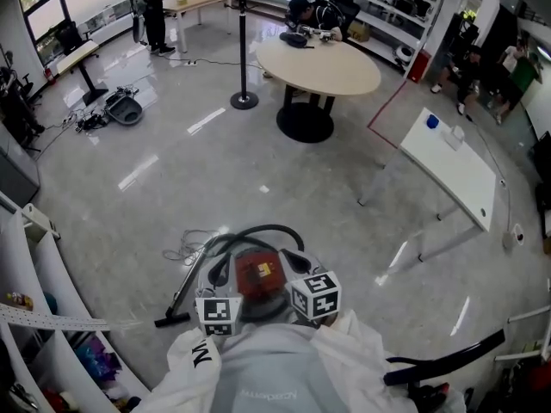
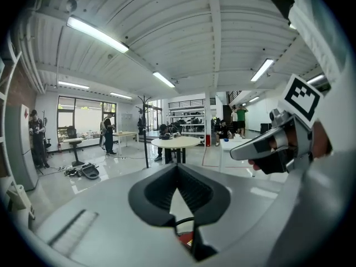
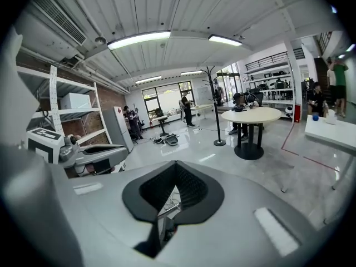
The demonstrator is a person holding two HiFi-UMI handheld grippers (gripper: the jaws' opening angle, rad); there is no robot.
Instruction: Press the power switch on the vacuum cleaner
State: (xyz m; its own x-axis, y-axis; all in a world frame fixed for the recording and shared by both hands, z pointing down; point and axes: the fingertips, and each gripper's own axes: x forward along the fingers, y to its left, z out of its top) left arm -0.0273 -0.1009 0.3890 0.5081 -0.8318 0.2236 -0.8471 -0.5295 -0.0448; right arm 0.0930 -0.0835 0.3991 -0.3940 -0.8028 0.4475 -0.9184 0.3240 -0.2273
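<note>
The vacuum cleaner (image 1: 258, 274) stands on the floor right below me, with a grey body, a red top and a black hose (image 1: 258, 231) looping behind it. Its wand (image 1: 176, 304) lies to the left. Both grippers hover above it, close to my chest. My left gripper (image 1: 219, 314) (image 2: 178, 174) is shut with nothing in it, and a bit of the red top (image 2: 186, 239) shows through the slot between its jaws. My right gripper (image 1: 315, 294) (image 3: 175, 171) is shut and empty too. The power switch is not visible.
A round table (image 1: 318, 65) and a black pole stand (image 1: 244, 100) stand farther out. A white rectangular table (image 1: 456, 166) is at the right, white shelves (image 1: 34, 317) are at the left, and a black frame (image 1: 448, 360) is at the lower right. People are at the room's far side.
</note>
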